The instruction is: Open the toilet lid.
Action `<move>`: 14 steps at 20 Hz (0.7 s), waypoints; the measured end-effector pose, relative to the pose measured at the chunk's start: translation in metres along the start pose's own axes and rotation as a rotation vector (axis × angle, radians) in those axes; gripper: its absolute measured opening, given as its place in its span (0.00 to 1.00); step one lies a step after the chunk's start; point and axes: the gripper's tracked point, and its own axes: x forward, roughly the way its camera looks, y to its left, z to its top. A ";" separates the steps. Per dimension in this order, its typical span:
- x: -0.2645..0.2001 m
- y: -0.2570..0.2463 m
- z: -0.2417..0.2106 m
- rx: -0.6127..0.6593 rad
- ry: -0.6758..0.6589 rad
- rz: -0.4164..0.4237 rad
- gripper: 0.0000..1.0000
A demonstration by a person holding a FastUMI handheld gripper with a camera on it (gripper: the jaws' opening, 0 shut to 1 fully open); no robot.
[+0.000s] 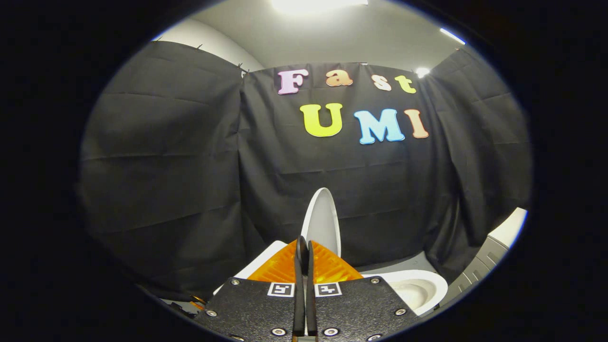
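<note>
The tool (pixel 304 244), fingers pressed together and empty, sits just near of the upright white oval plastic toilet lid (pixel 324 221), which may topple back down onto the white ceramic bowl (pixel 418 287) if nudged.

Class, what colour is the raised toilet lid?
White; the toilet lid shows best in the gripper view, beyond the closed jaws.

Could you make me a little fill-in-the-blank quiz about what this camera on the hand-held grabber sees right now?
1. The toilet lid stands ____ beyond the fingertips.
2. The gripper has its two fingers ____, with nothing between them.
3. The toilet bowl lies uncovered, so the lid is already ____.

Missing words: upright; shut; open
</note>
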 end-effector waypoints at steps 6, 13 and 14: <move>0.011 0.040 -0.007 -0.068 0.004 0.047 0.02; 0.023 0.072 -0.019 -0.063 0.007 0.084 0.01; 0.023 0.074 -0.020 -0.050 0.004 0.081 0.02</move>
